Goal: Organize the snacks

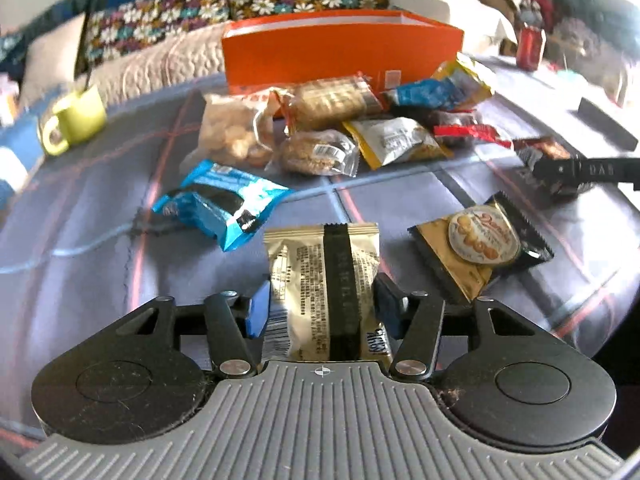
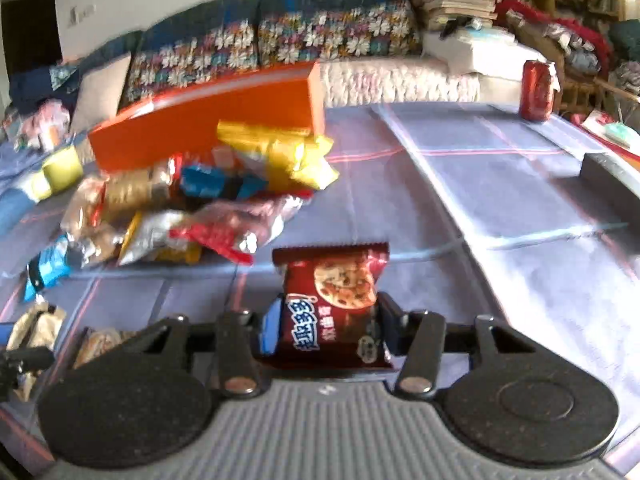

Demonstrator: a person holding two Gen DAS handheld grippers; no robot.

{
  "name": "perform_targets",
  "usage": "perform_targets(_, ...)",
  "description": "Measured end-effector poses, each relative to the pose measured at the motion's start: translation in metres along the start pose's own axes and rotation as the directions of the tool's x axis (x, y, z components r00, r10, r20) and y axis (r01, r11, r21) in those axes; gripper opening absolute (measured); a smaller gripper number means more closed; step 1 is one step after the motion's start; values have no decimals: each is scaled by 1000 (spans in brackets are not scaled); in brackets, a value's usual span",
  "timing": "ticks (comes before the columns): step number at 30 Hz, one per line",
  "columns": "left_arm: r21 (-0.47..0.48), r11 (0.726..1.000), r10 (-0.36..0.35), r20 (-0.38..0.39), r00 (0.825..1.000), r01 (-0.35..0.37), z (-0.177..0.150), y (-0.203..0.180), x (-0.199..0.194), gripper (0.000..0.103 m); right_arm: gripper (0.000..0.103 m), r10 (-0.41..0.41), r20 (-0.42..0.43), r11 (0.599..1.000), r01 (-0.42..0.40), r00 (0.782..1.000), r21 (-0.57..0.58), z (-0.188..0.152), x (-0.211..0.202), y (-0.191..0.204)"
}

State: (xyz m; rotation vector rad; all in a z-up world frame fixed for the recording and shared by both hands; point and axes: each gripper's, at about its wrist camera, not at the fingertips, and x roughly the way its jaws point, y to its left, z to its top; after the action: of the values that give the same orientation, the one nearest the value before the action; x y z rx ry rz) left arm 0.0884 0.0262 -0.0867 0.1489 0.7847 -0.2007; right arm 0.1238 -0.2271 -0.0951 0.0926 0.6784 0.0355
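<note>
My left gripper is shut on a gold snack packet with a black stripe, held over the blue checked tablecloth. My right gripper is shut on a dark red chocolate-chip cookie packet; it also shows at the right of the left wrist view. A pile of snack packets lies in front of an open orange box, which also shows in the right wrist view. A blue cookie packet and a gold butter-cookie packet lie nearer.
A yellow-green mug stands at the left. A red soda can stands at the far right edge. A dark flat block lies at the right. A sofa with floral cushions is behind the table.
</note>
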Motion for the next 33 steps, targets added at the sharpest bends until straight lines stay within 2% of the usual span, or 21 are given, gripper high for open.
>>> perform_targets(2, 17, 1000, 20, 15, 1000, -21, 0, -2, -4, 49, 89, 6, 11, 1000, -6, 1000, 9, -1, -1, 1)
perform_targets(4, 31, 998, 52, 30, 998, -53, 0, -5, -5, 51, 96, 16, 32, 1000, -16, 999, 10, -3, -3, 3)
perform_targets(8, 13, 998, 58, 10, 998, -58, 1, -2, 1, 47, 99, 19, 29, 999, -18, 999, -26, -6, -1, 8)
perform_targets(10, -11, 999, 45, -10, 999, -45, 0, 1, 4, 43, 102, 23, 13, 1000, -23, 1000, -17, -8, 4, 6)
perform_targets(16, -83, 997, -6, -23, 1000, 4, 0, 10, 4, 32, 102, 12, 19, 1000, -12, 1000, -20, -8, 5, 6)
perform_targets(19, -90, 996, -1, -19, 1000, 0, -1, 10, 5, 33, 102, 32, 34, 999, -32, 999, -6, -10, 1, 5)
perform_targets(27, -109, 994, 10, -24, 1000, -13, 3, 5, 8, 36, 102, -20, 31, 995, 23, 999, -102, -14, 7, 17)
perform_targets(33, -116, 993, 15, -25, 1000, -18, 1, 4, 8, 41, 102, -9, 40, 993, 13, 999, -115, -16, 7, 14)
